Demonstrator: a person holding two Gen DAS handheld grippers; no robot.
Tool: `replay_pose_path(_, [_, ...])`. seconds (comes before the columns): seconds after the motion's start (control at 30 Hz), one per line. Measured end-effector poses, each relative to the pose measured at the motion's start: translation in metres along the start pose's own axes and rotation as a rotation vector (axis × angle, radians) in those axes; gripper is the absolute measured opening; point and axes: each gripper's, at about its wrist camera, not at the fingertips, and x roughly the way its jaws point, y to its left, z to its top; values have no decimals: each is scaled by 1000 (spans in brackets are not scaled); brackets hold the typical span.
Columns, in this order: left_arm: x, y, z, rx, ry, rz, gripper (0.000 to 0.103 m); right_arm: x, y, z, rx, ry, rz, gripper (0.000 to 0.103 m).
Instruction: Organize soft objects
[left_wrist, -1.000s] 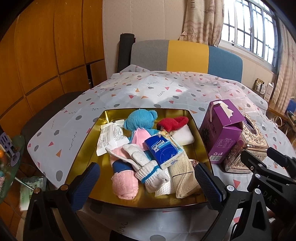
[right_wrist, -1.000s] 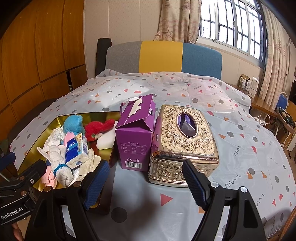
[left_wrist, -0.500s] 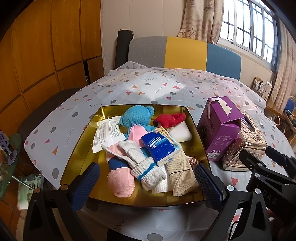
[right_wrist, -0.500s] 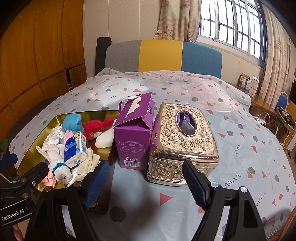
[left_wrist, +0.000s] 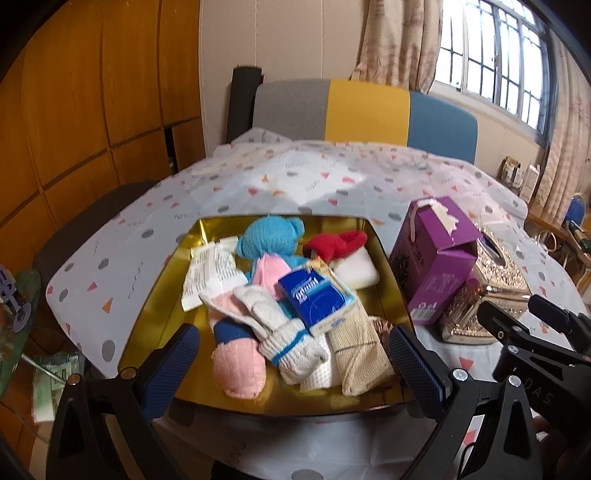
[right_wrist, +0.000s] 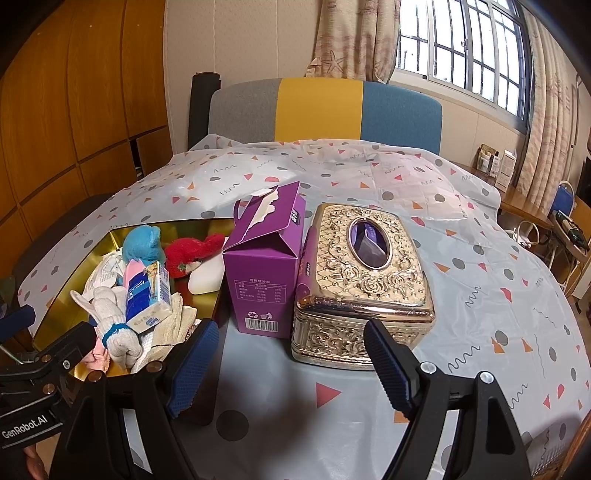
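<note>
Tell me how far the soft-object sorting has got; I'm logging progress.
Nothing looks sorted yet: the socks, blue plush, red plush and tissue pack lie heaped in the gold tray. Nothing is in hand; the left gripper and right gripper hang open and empty. The whole pile is left.

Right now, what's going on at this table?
A person holds tongs in each hand over a table, and neither pair grips anything. The left tongs hang open before a gold tray piled with socks, plush toys and a tissue pack. The right tongs hang open before a purple carton and a gold tissue box. Sorting hasn't begun.
</note>
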Motion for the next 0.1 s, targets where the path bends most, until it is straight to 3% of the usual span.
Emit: replay_pose_path(0.1, [0,3,3,-6,-13,-3,102,-4,-8,0,28,-19,-5,82])
